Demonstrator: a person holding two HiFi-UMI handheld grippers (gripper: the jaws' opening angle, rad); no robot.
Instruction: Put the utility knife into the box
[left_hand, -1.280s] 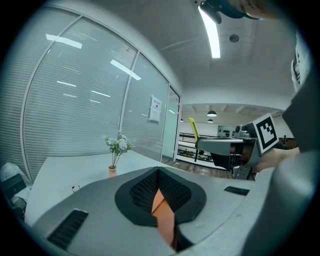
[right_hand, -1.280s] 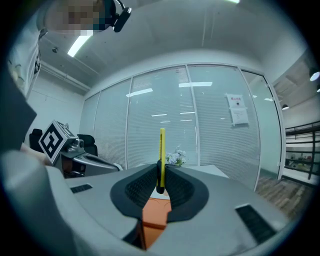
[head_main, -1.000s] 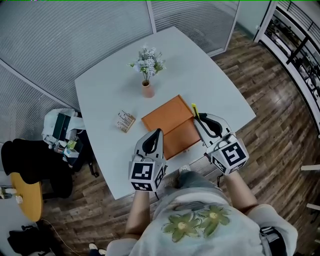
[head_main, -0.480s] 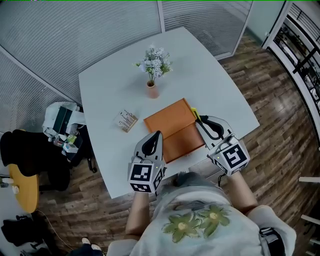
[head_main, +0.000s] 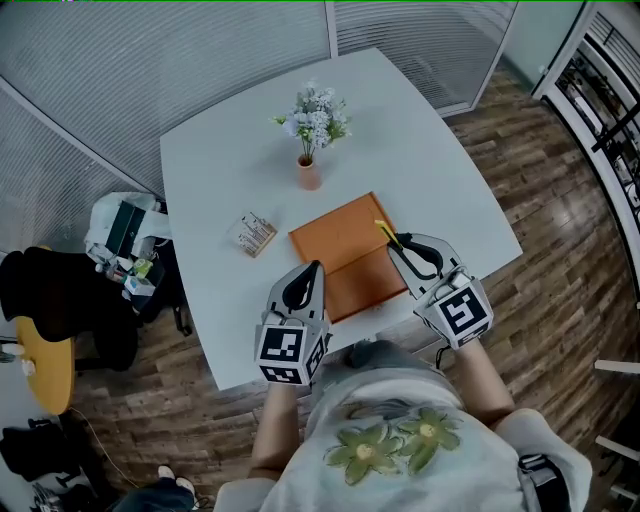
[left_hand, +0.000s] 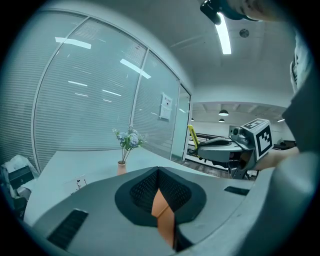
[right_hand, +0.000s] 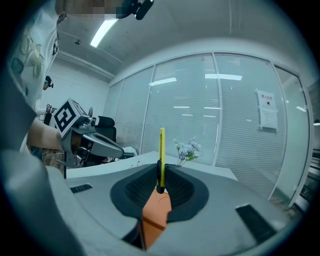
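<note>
An open orange box (head_main: 340, 240) lies flat on the white table (head_main: 420, 160) right in front of me. The yellow utility knife (head_main: 384, 232) stands up between the pads of my right gripper (head_main: 397, 244), which is shut on it, and its tip reaches over the box's right edge. In the right gripper view the knife (right_hand: 161, 150) rises straight from the jaws, with the orange box (right_hand: 154, 212) showing below. My left gripper (head_main: 313, 267) hovers at the box's near left corner, shut and holding nothing. Its own view shows the box (left_hand: 163, 212) through the jaws and the right gripper (left_hand: 216, 144) beside it.
A small vase of flowers (head_main: 311, 165) stands behind the box and a small printed pack (head_main: 252, 233) lies to its left. Off the table's left side are a chair with bags (head_main: 122, 243) and a yellow stool (head_main: 48, 368). Glass partitions close the far side.
My right gripper has carried the knife a little to the left, from beside the box to over its right edge. The left gripper has stayed put.
</note>
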